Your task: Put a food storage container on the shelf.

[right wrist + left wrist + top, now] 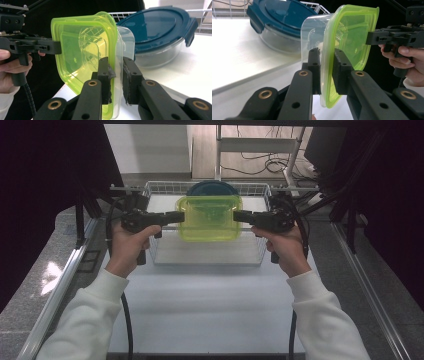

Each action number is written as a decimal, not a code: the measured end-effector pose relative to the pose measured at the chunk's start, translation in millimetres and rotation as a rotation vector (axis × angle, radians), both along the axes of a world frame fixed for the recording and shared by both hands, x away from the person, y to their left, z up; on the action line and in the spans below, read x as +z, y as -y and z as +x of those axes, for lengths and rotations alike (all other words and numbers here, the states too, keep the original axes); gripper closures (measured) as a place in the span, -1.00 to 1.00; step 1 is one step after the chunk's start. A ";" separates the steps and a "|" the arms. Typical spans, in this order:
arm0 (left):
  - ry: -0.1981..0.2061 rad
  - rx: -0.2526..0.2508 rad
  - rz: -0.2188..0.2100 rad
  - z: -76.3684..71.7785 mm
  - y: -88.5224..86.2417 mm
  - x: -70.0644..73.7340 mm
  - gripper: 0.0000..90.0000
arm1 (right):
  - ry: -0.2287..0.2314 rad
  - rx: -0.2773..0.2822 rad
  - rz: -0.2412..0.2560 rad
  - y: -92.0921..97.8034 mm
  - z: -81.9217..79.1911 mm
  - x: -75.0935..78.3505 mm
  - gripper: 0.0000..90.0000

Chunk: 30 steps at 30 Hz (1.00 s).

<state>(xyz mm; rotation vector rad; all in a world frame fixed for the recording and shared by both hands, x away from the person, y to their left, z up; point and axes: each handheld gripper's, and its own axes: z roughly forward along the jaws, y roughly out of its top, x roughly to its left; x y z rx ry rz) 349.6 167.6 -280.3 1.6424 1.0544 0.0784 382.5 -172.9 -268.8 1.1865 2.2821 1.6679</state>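
Held up on edge over the white wire basket (159,251), near twelve o'clock on the white table (210,305): a clear square plastic container with a lime-green lid (210,218), pinched from both sides. Left gripper (179,216) clamped on the lid rim at nine o'clock, right gripper (238,216) clamped on the rim at three o'clock (jaws in both gripper views straddle the green edge, one pad on the lid face, one on the clear wall side).

Probably light and empty-looking, thin-walled, with some flex in the lid; smooth plastic, so likely slippery under narrow pads. Best taken exactly there, on the stiff rim where lid and tub overlap, rather than on the bowed middle of the lid. Uneven squeeze could pop the lid loose or let the box pivot between the two grips.

Behind it, toward twelve o'clock inside the basket, a round glass container with a dark blue clip lid (284,22), near but apart.

Table surface matte, white and flat. Metal rails along both sides; grey speckled floor beyond, cables and a white frame at the far end.
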 end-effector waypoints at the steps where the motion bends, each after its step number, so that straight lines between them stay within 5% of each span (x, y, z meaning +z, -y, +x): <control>1: 0.004 -0.001 0.005 1.7 0.0 1.9 0.75 | 0.002 -0.001 0.002 0.1 1.2 1.4 0.72; 30: -0.014 -0.002 0.005 68.3 0.2 40.1 0.75 | -0.022 -0.055 0.004 -2.2 57.0 40.2 0.74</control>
